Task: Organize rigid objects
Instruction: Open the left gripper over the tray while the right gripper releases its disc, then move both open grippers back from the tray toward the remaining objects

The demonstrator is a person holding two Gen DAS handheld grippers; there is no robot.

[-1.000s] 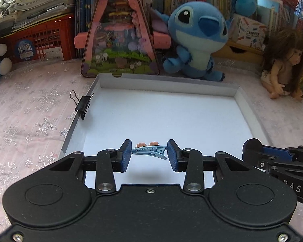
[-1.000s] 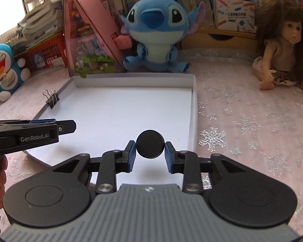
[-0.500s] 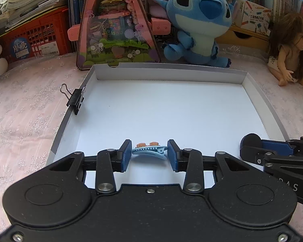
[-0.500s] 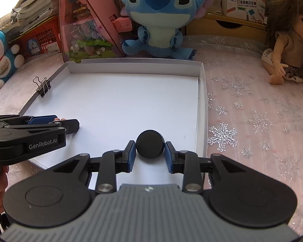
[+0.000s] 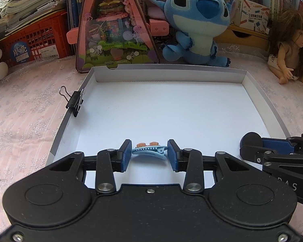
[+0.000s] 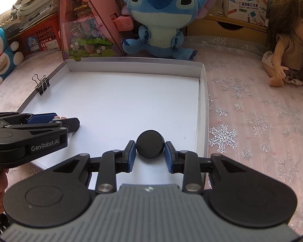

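A shallow white tray (image 5: 167, 74) (image 6: 203, 100) lies on the pink snowflake cloth. My left gripper (image 5: 149, 154) is shut on a light blue shark-shaped hair clip (image 5: 149, 151) with orange eyes, held over the tray's near part. My right gripper (image 6: 149, 151) is shut on a round black disc (image 6: 150, 144), held over the tray near its right wall. The right gripper also shows in the left wrist view (image 5: 252, 145), and the left gripper in the right wrist view (image 6: 70, 123). A black binder clip (image 5: 74, 102) (image 6: 41, 84) is clamped on the tray's left wall.
Behind the tray stand a pink triangular toy box (image 5: 115, 32), a blue Stitch plush (image 5: 196, 20) and bookshelves. A doll (image 6: 288, 46) sits at the right, a red crate (image 5: 36, 42) and a Doraemon plush (image 6: 0, 50) at the left.
Both grippers have moved forward and down over the tray, each keeping hold of its object. The tray now fills more of both views.
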